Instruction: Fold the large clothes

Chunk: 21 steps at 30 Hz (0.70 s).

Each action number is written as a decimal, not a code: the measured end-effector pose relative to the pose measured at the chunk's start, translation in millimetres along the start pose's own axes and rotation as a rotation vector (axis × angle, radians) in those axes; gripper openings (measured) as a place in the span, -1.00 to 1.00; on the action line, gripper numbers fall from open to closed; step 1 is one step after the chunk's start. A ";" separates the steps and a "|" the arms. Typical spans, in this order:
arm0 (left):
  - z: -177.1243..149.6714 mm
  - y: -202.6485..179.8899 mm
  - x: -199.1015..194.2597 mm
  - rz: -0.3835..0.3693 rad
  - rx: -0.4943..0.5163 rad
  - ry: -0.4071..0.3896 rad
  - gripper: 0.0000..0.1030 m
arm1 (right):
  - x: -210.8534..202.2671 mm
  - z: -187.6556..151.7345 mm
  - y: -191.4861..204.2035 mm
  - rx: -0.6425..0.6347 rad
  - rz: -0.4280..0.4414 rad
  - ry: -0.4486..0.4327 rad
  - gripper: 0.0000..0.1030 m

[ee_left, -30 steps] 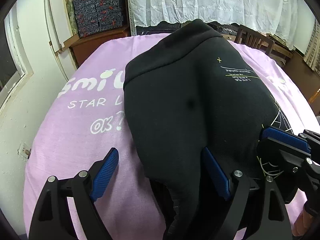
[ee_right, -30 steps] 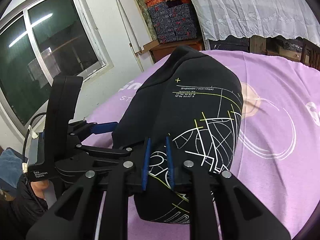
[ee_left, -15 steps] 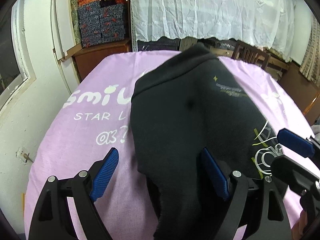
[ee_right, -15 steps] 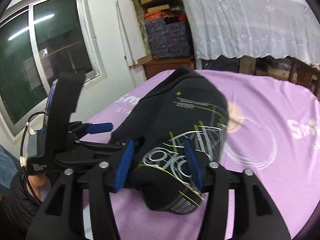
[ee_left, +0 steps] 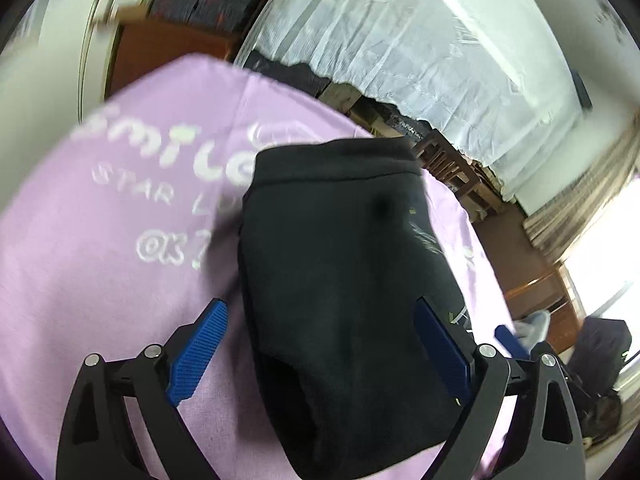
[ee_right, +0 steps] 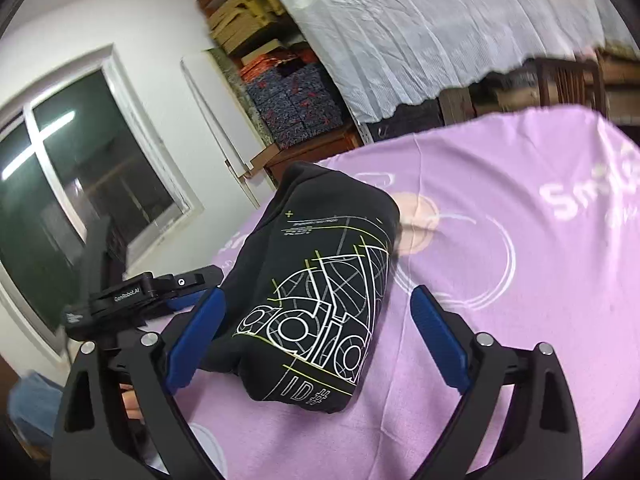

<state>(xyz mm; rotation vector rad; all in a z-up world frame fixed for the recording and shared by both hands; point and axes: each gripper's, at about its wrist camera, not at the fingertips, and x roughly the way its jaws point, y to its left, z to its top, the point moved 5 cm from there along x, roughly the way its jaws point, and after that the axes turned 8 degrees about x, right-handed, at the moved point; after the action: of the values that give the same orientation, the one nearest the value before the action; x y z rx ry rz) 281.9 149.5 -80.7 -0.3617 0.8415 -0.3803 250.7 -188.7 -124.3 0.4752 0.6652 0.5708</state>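
A folded black sweatshirt with a white and yellow line print lies on the purple printed cloth. My left gripper is opening wide over the garment's near end. Its left pad is clear of the fabric, and its right pad sits by the garment's edge without pinching it. My right gripper is also opening, with the printed corner lying loose between its blue pads. In the right wrist view, the left gripper's body shows at the garment's left side.
A white lace curtain hangs behind the table. Stacked patterned boxes sit on a wooden cabinet beside a dark window. In the left wrist view, wooden chairs stand at the far edge and a dark bag at the right.
The right gripper has gone from shut on the printed edge to wide open, and the fabric has dropped onto the cloth. Both grippers have drawn back and rolled. The left jaws are slightly wider.
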 end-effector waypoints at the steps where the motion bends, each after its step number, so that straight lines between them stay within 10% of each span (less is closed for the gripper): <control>1: -0.4 4.3 6.7 -0.028 -0.025 0.023 0.83 | 2.3 0.5 -4.8 0.030 0.015 0.013 0.79; 15: -5.3 10.1 54.7 -0.220 -0.076 0.164 0.83 | 84.6 0.0 -30.0 0.332 0.161 0.280 0.92; 21: -1.7 6.5 59.0 -0.193 -0.020 0.148 0.82 | 115.9 -2.1 -28.3 0.307 0.139 0.308 0.92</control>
<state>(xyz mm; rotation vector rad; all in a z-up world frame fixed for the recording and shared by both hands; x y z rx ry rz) 317.6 127.7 -122.8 -0.4392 0.9586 -0.5836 333.7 -136.8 -192.6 0.7332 1.0273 0.6839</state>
